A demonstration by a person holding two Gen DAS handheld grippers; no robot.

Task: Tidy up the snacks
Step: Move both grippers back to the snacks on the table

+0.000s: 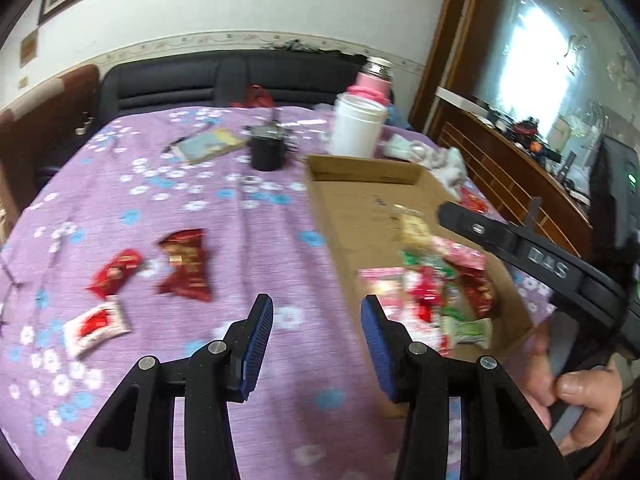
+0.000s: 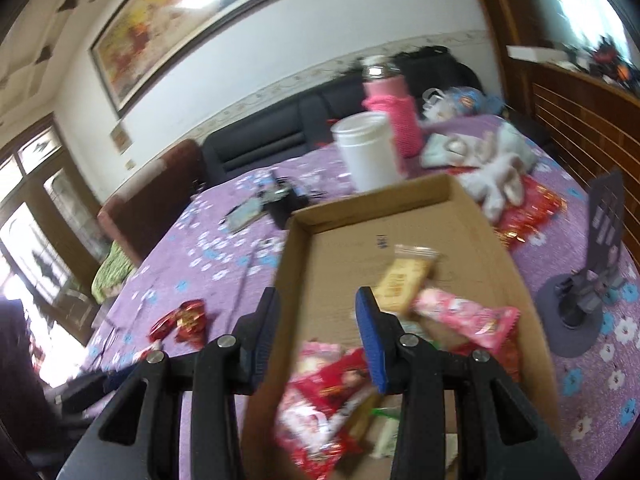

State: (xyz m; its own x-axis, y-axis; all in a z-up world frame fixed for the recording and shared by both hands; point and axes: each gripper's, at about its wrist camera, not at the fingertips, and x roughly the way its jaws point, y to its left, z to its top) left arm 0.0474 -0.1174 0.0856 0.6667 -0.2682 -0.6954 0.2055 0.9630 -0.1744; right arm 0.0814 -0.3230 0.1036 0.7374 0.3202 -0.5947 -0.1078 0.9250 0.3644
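Note:
A shallow cardboard box (image 1: 360,208) (image 2: 344,248) lies on the purple flowered tablecloth (image 1: 224,240) and holds several snack packets (image 1: 436,296) (image 2: 464,316), pink, red, green and yellow. On the cloth left of the box lie a dark red packet (image 1: 186,266), a small red bar (image 1: 116,272) and a white-and-red packet (image 1: 96,328). My left gripper (image 1: 317,312) hovers open over the cloth by the box's left wall, nothing between its blue pads. My right gripper (image 2: 318,304) hangs open above the box's near left part, empty. In the left wrist view the other gripper's body (image 1: 532,256) reaches over the box, held by a hand (image 1: 576,396).
Behind the box stand a white jar (image 1: 358,128) (image 2: 370,152), a pink bottle (image 1: 374,80) (image 2: 394,116) and a black cup (image 1: 266,150). A booklet (image 1: 208,146), white cloths (image 2: 496,176), a red bag (image 2: 532,208) and a dark stand (image 2: 584,292) also sit on the table. A dark sofa (image 1: 224,76) lies beyond.

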